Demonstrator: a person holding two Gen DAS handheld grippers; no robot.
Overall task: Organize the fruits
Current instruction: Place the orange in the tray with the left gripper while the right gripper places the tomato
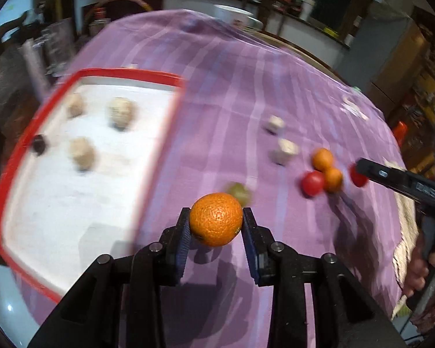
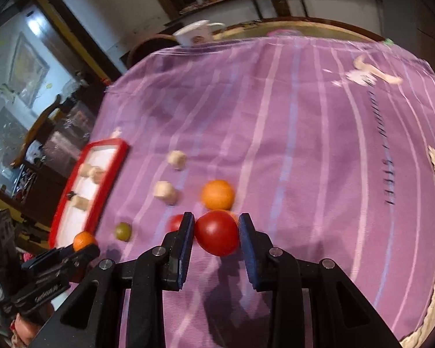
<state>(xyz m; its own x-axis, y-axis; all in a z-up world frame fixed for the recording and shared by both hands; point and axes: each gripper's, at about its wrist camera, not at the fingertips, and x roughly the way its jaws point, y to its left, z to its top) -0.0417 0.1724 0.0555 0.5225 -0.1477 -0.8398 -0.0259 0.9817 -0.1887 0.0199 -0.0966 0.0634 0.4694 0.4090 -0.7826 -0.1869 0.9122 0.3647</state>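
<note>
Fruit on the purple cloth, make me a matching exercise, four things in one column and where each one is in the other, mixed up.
Things:
1. orange
2. red tomato
3. green fruit
4. dark round fruit

Places:
A. in the red-rimmed tray
B. loose on the purple cloth
C. held in the left tool
D. held in the right tool

Pairs: 1-C, 2-D, 3-B, 4-A

Dim warm indoor light, motion blur across the tablecloth (image 1: 246, 92), sharp near centre; fisheye bending, dark vignetted corners
</note>
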